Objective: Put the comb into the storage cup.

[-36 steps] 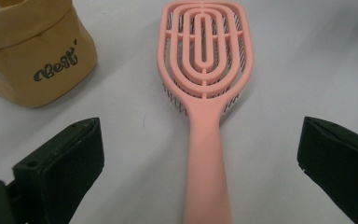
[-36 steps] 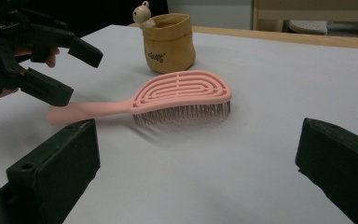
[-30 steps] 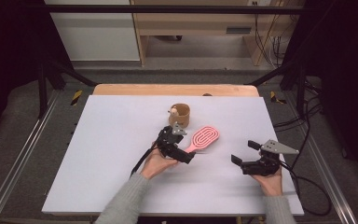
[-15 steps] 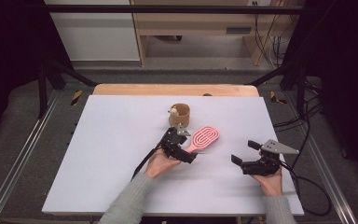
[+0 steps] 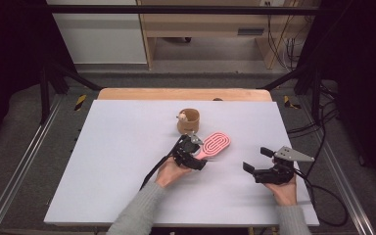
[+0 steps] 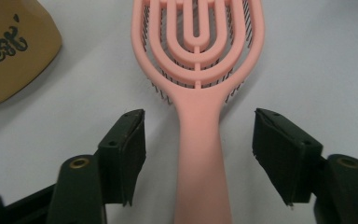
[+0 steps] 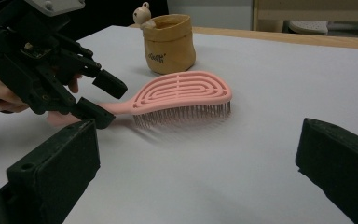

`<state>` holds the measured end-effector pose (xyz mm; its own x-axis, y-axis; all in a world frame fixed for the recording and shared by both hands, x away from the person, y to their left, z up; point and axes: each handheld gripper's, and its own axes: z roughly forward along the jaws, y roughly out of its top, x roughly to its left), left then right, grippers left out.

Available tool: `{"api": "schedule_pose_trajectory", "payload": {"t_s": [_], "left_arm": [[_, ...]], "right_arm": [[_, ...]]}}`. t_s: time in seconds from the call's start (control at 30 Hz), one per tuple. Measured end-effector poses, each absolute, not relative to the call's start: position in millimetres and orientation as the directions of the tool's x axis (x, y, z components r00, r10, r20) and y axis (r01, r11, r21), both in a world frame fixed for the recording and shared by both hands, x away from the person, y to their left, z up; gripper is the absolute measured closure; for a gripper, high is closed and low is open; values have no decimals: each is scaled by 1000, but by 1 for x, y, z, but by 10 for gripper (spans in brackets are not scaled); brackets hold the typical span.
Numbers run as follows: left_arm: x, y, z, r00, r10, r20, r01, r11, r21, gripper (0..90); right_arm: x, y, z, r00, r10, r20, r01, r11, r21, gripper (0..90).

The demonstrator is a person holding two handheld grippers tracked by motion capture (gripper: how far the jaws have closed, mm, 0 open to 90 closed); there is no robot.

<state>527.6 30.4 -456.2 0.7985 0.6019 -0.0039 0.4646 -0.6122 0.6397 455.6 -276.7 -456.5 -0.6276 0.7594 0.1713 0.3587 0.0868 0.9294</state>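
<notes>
The pink plastic hairbrush [image 6: 199,60] lies bristles-down near the table's middle, just right of the tan paper-like pouch [image 5: 188,121]. The left gripper [image 6: 199,149] has been closing – jaws half-wide around the handle, not yet touching. Light, stiff, smooth – the narrow handle is best to take.

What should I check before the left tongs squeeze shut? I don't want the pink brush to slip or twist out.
1. Handle between the jaws: ok. The pink brush has its handle centred in the left tongs.
2. Pads on the handle: not ok. The jaws have just been closing, but gaps remain on both sides.
3. Brush lying steady: ok. It rests bristles down on the table.
4. Clearance from the tan pouch: ok. It stands apart, beyond the brush head.
5. Right tongs out of the way: ok. Open, off to the side.
6. Grip depth along the handle: cannot tell.
</notes>
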Motion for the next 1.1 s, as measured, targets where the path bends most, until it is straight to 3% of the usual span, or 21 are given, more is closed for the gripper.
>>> {"api": "schedule_pose_trajectory", "payload": {"t_s": [0.47, 1.1], "left_arm": [[532, 28, -462, 806, 591, -13, 471, -628, 619, 540], [536, 28, -465, 800, 600, -28, 491, -625, 607, 649]], "right_arm": [[456, -277, -456, -628, 759, 172, 359, 86, 929, 2], [456, -277, -456, -630, 757, 175, 362, 87, 928, 3]]}}
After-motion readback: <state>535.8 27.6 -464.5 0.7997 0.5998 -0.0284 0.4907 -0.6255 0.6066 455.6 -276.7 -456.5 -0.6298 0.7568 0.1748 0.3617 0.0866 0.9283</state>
